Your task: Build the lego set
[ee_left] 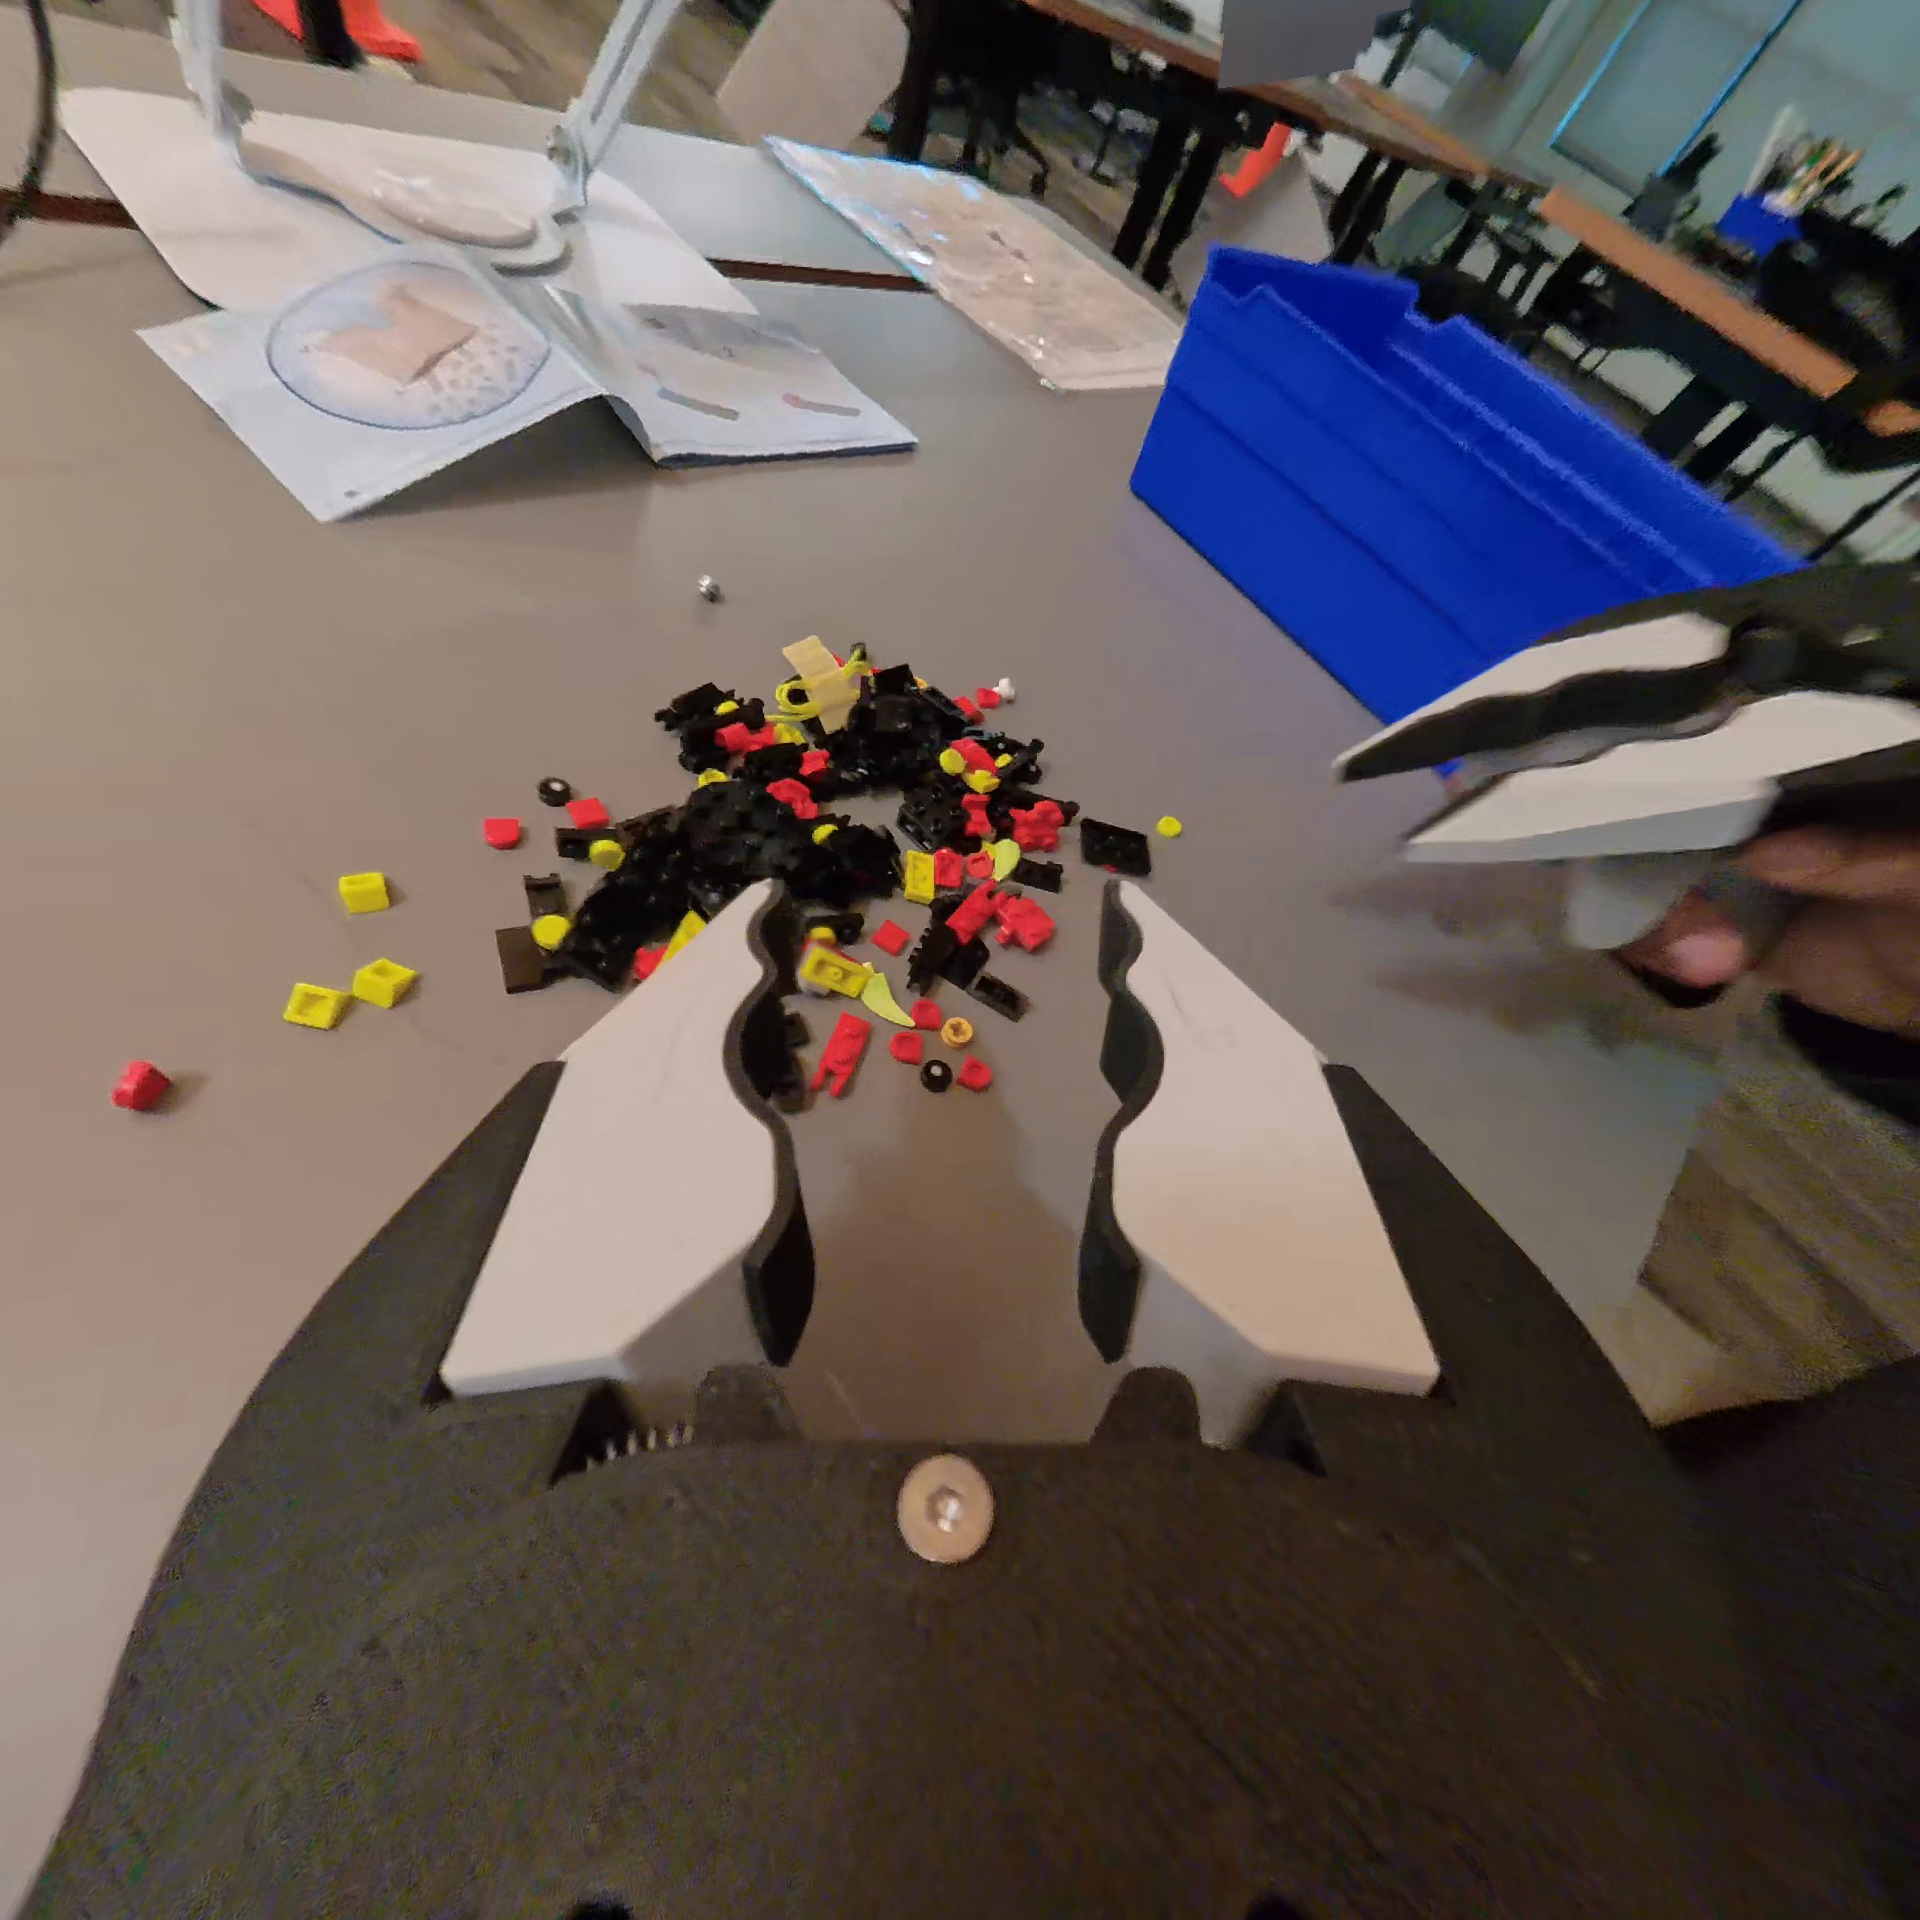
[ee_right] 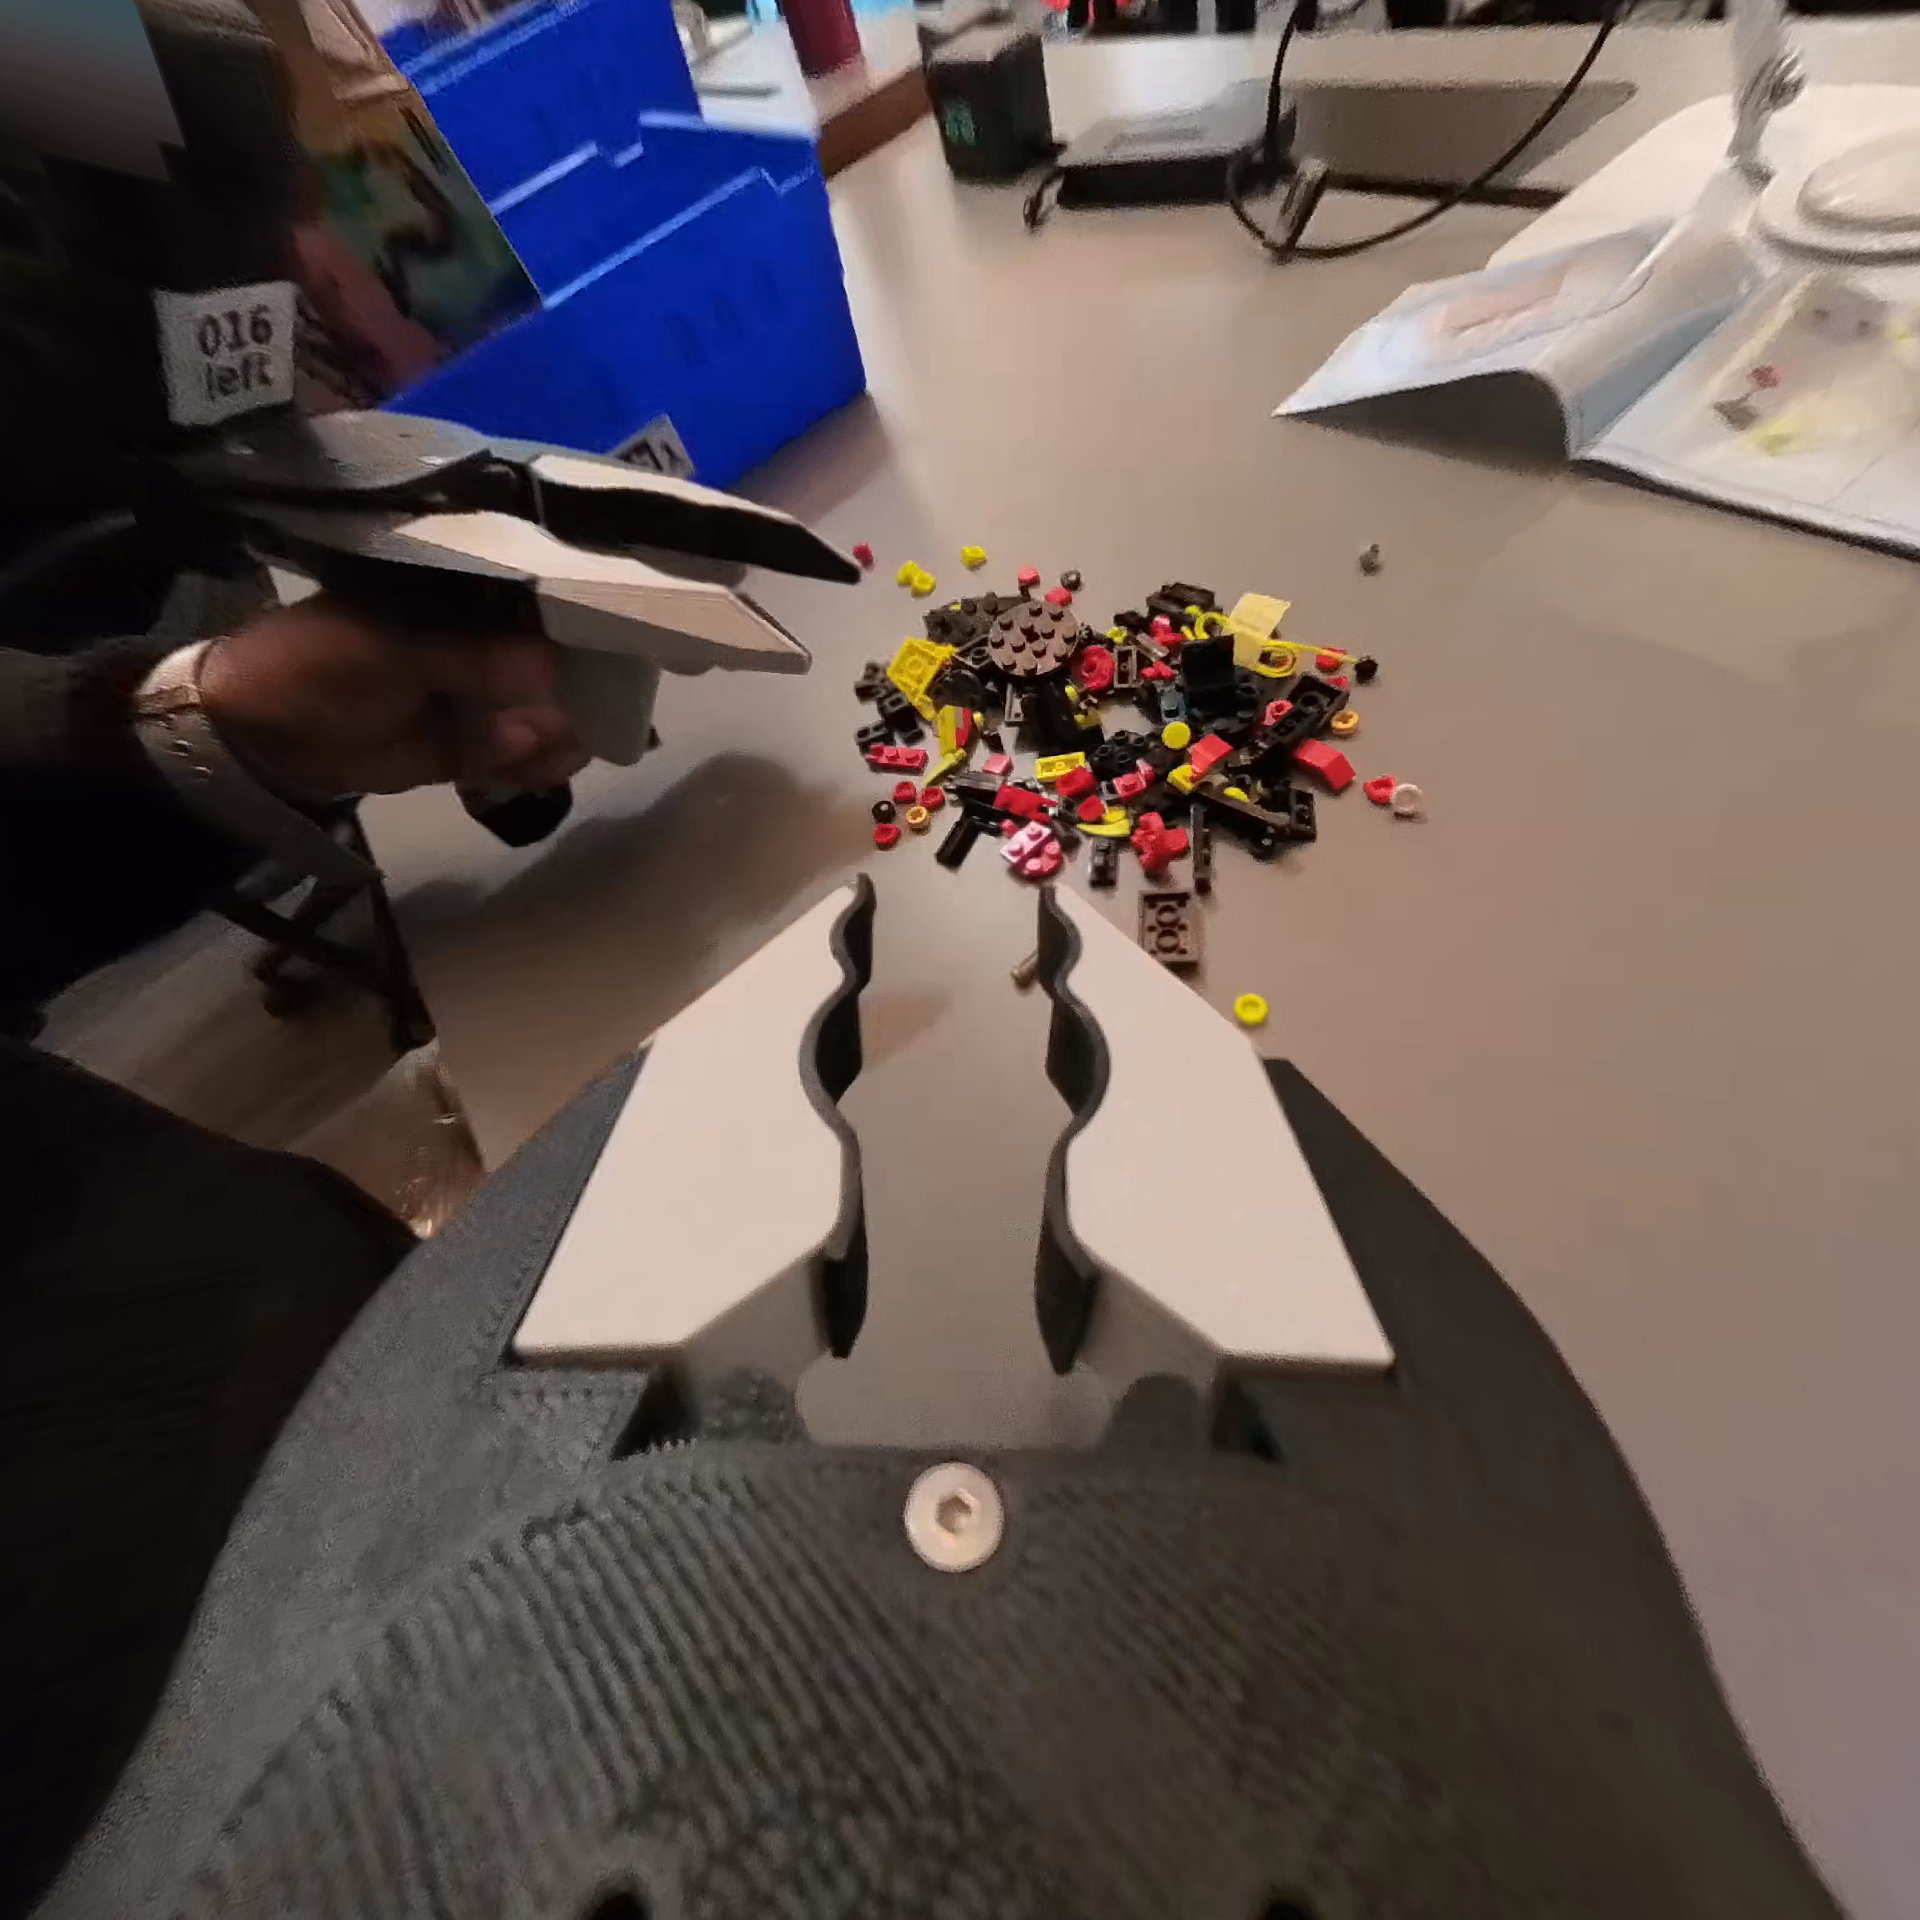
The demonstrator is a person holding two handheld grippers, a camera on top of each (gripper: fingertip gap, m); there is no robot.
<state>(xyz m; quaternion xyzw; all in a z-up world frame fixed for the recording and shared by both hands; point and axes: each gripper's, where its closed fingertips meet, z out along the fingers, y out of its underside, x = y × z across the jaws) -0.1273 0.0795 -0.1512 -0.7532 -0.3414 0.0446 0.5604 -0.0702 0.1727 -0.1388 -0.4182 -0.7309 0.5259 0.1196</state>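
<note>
Grey table (ee_left: 312, 665) all around, and closest to the camera the left gripper (ee_left: 940, 899) sits low with its fingers spread wide, nothing between them, tips right at the near edge of the lego pile (ee_left: 831, 831). In the right wrist view the right gripper (ee_right: 951, 904) has its jaws apart too, empty, just short of the pile (ee_right: 1122, 727) on its side. So both grippers come at the heap from opposite sides, neither touching a brick as far as I can tell.

The pile itself is a loose mess of black, red and yellow bits in the middle of the table, with a black round plate (ee_right: 1034, 634) on top and a few strays: yellow pieces (ee_left: 364, 891) and a red one (ee_left: 140, 1086) off to the left, a black plate (ee_right: 1169, 925) and a little yellow stud (ee_right: 1250, 1008) near the right gripper's tip.

Further back there's the open instruction booklet (ee_left: 499, 395) under a lamp base (ee_left: 457, 208), a clear plastic bag (ee_left: 977, 260), and a blue bin (ee_left: 1403, 488) off to the right.
</note>
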